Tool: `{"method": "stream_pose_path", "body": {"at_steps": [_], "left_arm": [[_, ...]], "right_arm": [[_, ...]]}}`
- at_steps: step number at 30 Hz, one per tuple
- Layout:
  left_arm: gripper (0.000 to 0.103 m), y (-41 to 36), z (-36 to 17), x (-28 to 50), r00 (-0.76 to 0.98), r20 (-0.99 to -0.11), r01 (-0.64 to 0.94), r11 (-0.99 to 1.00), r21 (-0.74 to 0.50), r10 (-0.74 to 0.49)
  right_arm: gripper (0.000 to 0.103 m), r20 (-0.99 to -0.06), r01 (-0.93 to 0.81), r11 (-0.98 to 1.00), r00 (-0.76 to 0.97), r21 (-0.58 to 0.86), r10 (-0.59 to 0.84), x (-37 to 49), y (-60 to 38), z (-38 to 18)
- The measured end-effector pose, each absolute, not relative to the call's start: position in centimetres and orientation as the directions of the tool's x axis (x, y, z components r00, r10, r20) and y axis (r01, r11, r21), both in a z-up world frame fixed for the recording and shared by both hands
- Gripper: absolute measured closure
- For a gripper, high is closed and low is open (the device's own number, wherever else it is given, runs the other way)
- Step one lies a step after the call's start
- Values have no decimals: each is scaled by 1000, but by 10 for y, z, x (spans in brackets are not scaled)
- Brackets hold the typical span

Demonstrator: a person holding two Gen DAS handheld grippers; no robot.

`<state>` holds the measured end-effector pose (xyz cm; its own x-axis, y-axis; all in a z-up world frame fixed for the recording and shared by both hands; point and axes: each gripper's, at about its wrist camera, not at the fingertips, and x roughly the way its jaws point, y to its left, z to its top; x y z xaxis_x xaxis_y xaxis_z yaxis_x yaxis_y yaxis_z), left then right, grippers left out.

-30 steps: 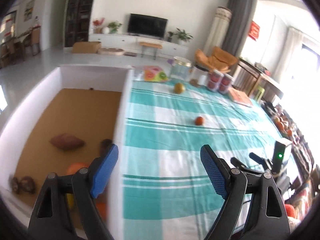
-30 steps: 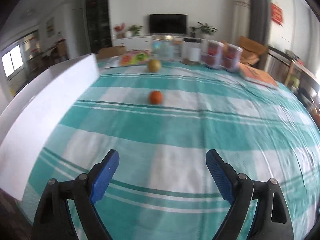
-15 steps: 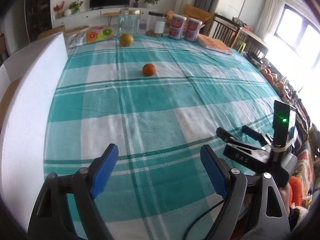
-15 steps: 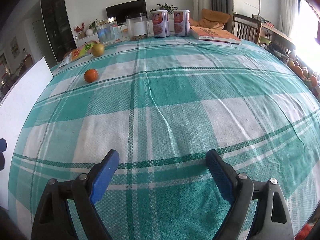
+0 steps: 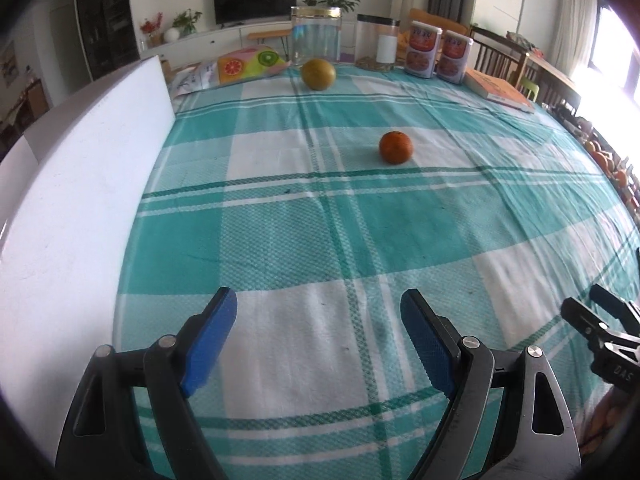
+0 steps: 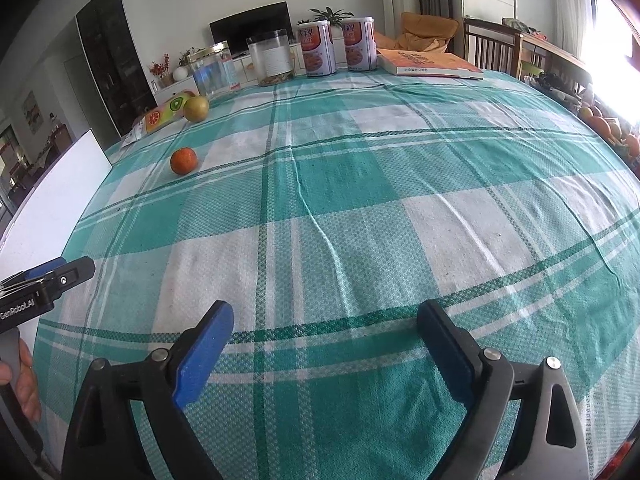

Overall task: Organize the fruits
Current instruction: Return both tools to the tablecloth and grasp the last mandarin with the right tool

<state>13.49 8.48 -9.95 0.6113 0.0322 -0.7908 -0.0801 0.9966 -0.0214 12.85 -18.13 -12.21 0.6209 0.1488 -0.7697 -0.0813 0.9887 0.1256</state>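
A small orange [image 5: 395,147] lies on the green-and-white checked tablecloth [image 5: 280,232], well ahead of my left gripper [image 5: 319,312]. A yellow-green round fruit [image 5: 318,74] lies farther back. Both also show in the right wrist view, the orange [image 6: 183,161] and the round fruit [image 6: 196,109] at the far left. A white box wall [image 5: 76,184] stands along the left; its inside is hidden. My left gripper is open and empty. My right gripper [image 6: 325,326] is open and empty over the near cloth. Each gripper shows at the edge of the other's view.
At the table's far edge stand a clear glass jar [image 5: 316,40], a second jar [image 5: 378,46], two printed tins [image 5: 438,54], a fruit-print packet [image 5: 248,66] and an orange book [image 5: 500,90]. More oranges [image 6: 608,128] lie off the right side.
My left gripper has swung right, from over the box and its fruits, and come lower and nearer the orange. My right gripper has turned right, so the fruits sit at its far left.
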Motion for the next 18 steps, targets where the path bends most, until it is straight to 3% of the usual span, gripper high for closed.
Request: {"method": "stream_pose_path", "body": {"at_steps": [7, 12, 14, 16, 18], "left_arm": [[17, 107, -116, 126, 621, -784, -97, 994, -55, 17], [14, 100, -117, 127, 613, -789, -89, 996, -21, 38], [12, 98, -118, 128, 609, -792, -82, 997, -10, 42], [11, 99, -118, 127, 609, -792, -81, 997, -17, 36], [11, 99, -118, 127, 608, -793, -79, 997, -17, 35]], "right_arm": [[10, -755, -195, 955, 586, 222, 295, 182, -149, -99], [11, -746, -377, 908, 548, 185, 379, 253, -82, -95], [20, -758, -433, 884, 512, 179, 404, 274, -55, -102], [34, -780, -433, 881, 479, 188, 402, 291, -35, -112], [36, -794, -415, 889, 466, 194, 391, 303, -24, -121]]}}
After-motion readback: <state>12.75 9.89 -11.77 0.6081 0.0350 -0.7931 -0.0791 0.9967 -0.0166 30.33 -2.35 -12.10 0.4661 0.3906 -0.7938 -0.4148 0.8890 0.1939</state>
